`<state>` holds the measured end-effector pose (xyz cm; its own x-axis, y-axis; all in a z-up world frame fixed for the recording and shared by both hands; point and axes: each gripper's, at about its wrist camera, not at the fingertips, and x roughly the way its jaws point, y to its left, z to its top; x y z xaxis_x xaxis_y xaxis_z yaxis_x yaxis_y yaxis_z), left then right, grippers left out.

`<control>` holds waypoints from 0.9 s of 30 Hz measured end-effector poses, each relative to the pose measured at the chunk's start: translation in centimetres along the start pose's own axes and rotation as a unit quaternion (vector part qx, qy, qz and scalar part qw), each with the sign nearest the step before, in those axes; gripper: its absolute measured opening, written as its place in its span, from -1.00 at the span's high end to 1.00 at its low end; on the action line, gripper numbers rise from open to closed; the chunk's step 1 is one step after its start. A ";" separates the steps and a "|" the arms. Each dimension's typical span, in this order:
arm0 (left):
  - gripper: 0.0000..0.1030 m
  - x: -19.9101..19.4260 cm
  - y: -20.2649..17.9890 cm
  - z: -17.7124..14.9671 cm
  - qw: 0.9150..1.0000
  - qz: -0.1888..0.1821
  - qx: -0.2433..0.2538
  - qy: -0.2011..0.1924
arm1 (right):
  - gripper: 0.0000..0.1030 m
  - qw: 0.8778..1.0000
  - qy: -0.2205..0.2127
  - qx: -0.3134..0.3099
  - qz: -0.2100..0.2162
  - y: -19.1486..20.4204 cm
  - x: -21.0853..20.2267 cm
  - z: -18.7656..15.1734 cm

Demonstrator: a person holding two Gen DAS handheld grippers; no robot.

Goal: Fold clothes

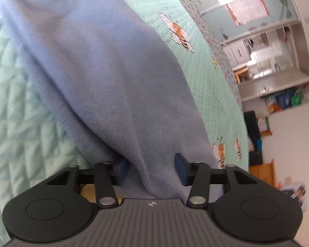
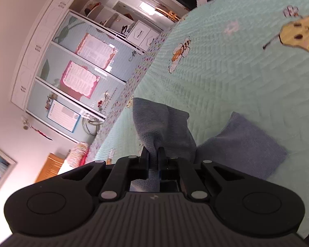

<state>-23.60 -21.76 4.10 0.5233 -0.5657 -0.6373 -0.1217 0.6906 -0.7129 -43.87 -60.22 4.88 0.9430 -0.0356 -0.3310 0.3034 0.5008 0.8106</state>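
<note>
Two hand-held grippers: right (image 2: pixel 153 154) clamps one blue garment (image 2: pixel 164 123); left (image 1: pixel 152 167) spread around it, on quilt (image 2: pixel 226 78).

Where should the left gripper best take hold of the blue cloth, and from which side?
Grip the thick fold of the blue cloth bunched between the fingers of the left gripper. Come straight forward and close, since the jaws stand apart around that fold.

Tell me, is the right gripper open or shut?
Shut: the right gripper pinches a bunched edge of the blue cloth tightly between its fingers.
</note>
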 end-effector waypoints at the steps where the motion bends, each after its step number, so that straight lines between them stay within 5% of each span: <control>1: 0.94 -0.2 -0.1 0.1 1.000 0.006 0.012 -0.002 | 0.87 1.000 -0.004 -0.010 -0.004 0.3 -0.1 0.0; 7: 0.94 -5.2 -0.7 1.3 0.997 -0.051 0.042 -0.026 | 0.88 0.998 -0.041 -0.038 0.009 1.6 -3.2 -0.1; 12: 0.93 -4.4 1.1 0.9 0.998 -0.023 0.058 0.019 | 0.85 0.999 -0.036 -0.020 -0.005 -1.3 -5.4 -1.3; 17: 0.93 -2.7 2.9 -0.2 0.997 0.002 0.056 0.049 | 0.62 0.996 0.000 0.083 -0.029 -7.0 -5.3 -2.4; 21: 0.94 -2.5 2.5 0.2 0.996 0.006 0.070 0.052 | 0.19 0.996 -0.036 0.070 -0.037 -6.7 -6.5 -1.0; 25: 0.93 -1.8 2.4 0.2 0.996 0.013 0.069 0.055 | 0.21 0.993 -0.034 0.096 -0.053 -7.8 -5.9 0.1; 27: 0.93 -1.5 2.0 0.4 0.996 0.014 0.066 0.058 | 0.47 0.995 -0.021 0.080 -0.053 -7.4 -5.2 0.2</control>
<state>-24.24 -19.34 3.74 0.4196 -0.5882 -0.6913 -0.0191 0.7557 -0.6546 -51.03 -63.90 0.65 0.9087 -0.1187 -0.4003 0.4157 0.3482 0.8402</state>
